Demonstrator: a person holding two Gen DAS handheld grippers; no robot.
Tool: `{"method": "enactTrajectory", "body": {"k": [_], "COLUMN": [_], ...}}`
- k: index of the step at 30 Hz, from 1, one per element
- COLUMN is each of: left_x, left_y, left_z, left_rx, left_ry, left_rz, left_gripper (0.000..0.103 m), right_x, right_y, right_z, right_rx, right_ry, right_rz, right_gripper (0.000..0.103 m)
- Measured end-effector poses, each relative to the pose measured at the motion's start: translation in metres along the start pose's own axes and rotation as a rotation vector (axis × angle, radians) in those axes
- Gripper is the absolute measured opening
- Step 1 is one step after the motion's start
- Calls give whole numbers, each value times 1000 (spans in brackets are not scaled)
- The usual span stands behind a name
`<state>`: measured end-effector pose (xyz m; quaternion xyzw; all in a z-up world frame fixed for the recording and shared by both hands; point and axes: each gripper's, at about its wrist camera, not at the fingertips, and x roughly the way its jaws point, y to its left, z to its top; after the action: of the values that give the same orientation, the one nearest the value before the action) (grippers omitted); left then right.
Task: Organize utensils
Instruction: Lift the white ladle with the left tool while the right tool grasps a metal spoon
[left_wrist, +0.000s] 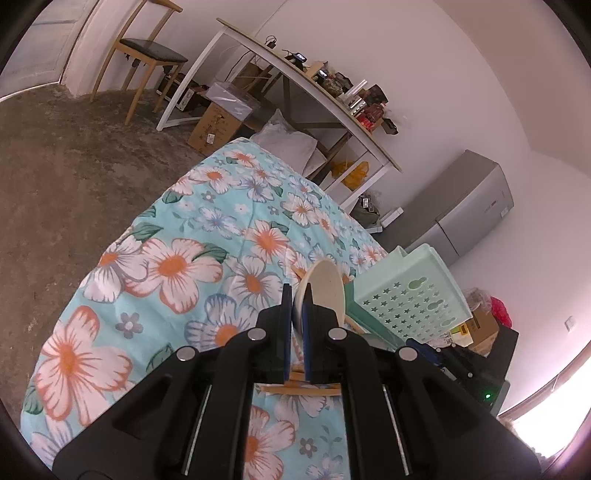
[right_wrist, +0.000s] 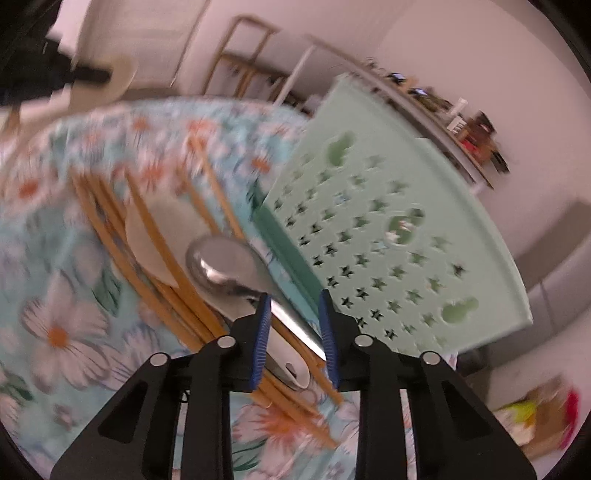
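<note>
Between the right gripper's (right_wrist: 293, 325) half-closed fingers: a metal spoon (right_wrist: 225, 266).

My left gripper (left_wrist: 297, 306) is matte black plastic, two angular arms tapering into narrow fingers (left_wrist: 285, 314) lined with dark blue pads. Four round silver pivot pins sit across its linkage, and bright metal rods run along slots in the body below. My right gripper (right_wrist: 293, 314) is the same build: black arms with triangular cut-outs near the base, four silver pins, and finely ribbed blue pads (right_wrist: 261, 339) on the inner faces of both fingers. I see no cables, labels or markings on either.
</note>
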<state>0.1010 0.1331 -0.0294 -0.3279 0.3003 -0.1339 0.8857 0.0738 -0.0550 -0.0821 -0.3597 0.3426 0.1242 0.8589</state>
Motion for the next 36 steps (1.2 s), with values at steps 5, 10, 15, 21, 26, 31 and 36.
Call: {"method": "enactTrajectory", "body": {"k": [5, 10, 15, 21, 26, 31, 36], "left_x": [12, 22, 26, 27, 27, 28, 20], "left_y": [7, 13, 16, 20, 24, 25, 22], "left_z": [-6, -12, -15, -17, -18, -18, -17], "left_rx": [7, -7, -6, -10, -16, -16, -1], "left_ry": [14, 36, 47, 46, 46, 36, 8], "left_rz": [-4, -4, 5, 13, 24, 31, 38], "left_gripper": [4, 4, 4, 4, 4, 4, 4], "right_x": [5, 9, 13, 11, 4, -3, -20], "right_y": [17, 32, 55, 65, 58, 42, 20], "right_z": [3, 11, 17, 24, 28, 34, 36], "right_rx": [-186, -311, -485, -512, -423, -298, -145], "right_ry": [25, 15, -19, -51, -78, -92, -135], "right_rz": [-14, -26, -81, -84, -92, -56, -30], "right_gripper": [25, 25, 25, 23, 6, 3, 3]}}
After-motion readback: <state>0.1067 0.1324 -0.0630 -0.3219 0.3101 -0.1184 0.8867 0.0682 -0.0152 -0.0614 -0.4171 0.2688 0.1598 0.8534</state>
